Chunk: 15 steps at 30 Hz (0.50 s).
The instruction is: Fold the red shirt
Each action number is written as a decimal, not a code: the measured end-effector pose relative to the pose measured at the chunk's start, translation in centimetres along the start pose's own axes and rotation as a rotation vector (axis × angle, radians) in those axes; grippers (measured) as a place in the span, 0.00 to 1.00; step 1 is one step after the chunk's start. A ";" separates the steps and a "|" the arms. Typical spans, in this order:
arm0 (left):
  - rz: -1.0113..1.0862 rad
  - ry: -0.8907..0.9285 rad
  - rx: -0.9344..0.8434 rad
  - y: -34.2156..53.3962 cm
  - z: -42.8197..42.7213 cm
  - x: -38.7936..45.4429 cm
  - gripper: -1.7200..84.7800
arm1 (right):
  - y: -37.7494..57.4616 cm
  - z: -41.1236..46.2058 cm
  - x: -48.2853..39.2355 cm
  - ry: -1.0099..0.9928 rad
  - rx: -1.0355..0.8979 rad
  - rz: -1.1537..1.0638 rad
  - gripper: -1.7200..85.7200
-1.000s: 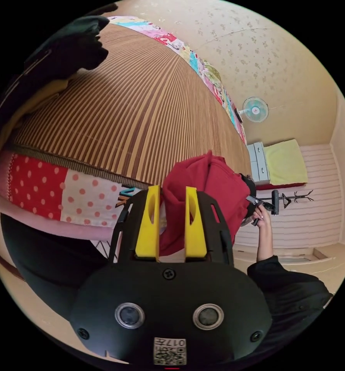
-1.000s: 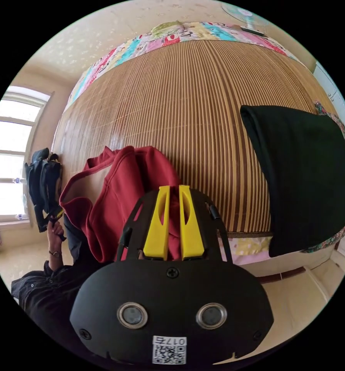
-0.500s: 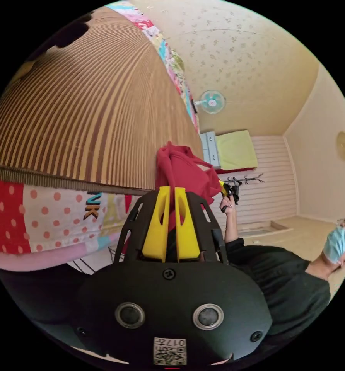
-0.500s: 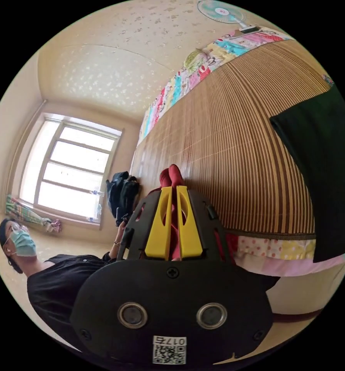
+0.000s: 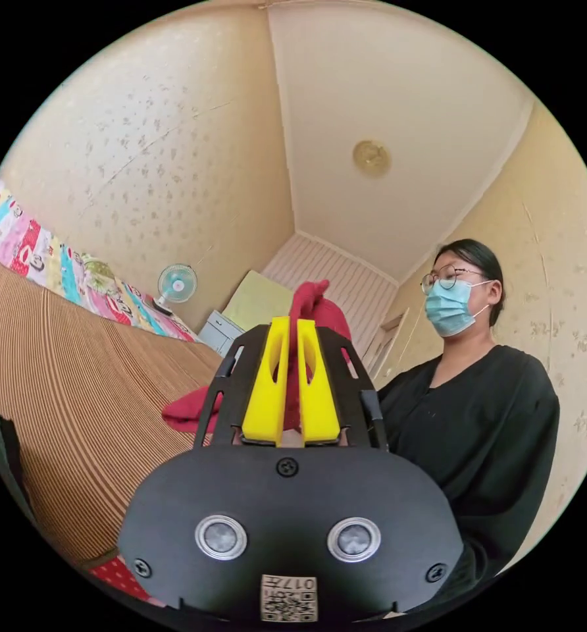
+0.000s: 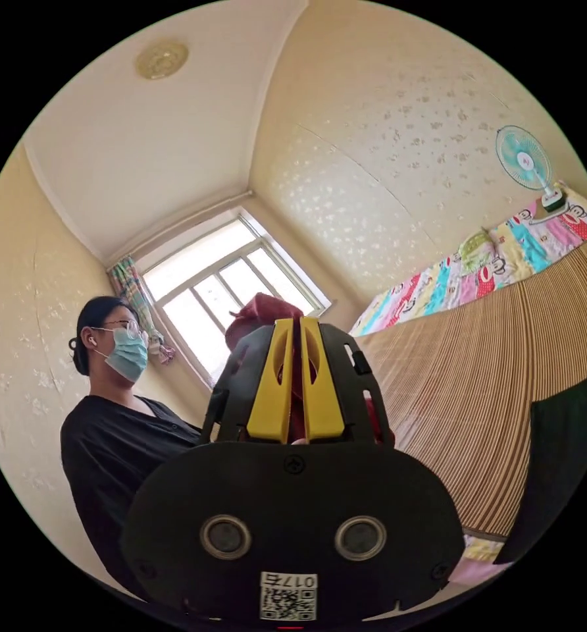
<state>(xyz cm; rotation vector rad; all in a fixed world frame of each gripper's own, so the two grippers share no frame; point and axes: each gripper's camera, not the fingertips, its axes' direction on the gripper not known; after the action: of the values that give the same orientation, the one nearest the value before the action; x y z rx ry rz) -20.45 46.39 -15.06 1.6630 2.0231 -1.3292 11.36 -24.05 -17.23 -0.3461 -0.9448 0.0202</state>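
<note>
You've got both claws pinched narrow on the red shirt (image 5: 310, 306): left gripper (image 5: 292, 329) has red cloth bunched between its jaws, right gripper (image 6: 295, 329) too. The shirt is held up off the striped mat (image 5: 76, 395), with a tail draping down onto it in the left gripper view. Looks like the lift-and-spread step, no fold made yet. Next: pull your hands apart to open the cloth (it's badly bunched), then lay it flat on the mat, clear of the dark garment (image 6: 563, 454).

We have raised both grippers, lifting the bunched red fabric shirt (image 5: 310, 304) higher above the striped bamboo mat (image 5: 76, 408).
</note>
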 end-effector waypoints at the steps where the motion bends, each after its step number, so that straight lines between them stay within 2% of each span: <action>1: 0.031 -0.001 -0.008 -1.0 -0.1 1.5 0.02 | -0.1 -0.5 -0.8 -0.003 0.012 -0.018 0.05; 10: 0.115 0.093 0.111 -2.3 0.9 8.3 0.01 | 2.5 -2.2 -1.6 -0.153 0.156 -0.005 0.05; 13: 0.158 0.139 0.149 -2.2 0.3 10.0 0.01 | 4.0 -3.0 -2.5 -0.329 0.251 -0.062 0.05; 15: 0.188 0.187 0.206 -2.6 -0.3 10.9 0.01 | 4.3 -3.7 -4.0 -0.366 0.315 -0.109 0.05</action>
<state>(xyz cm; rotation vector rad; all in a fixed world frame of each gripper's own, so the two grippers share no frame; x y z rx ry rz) -26.31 54.09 -20.67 2.0824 1.8174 -1.4019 12.52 -21.72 -23.59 0.0037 -1.3009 0.1352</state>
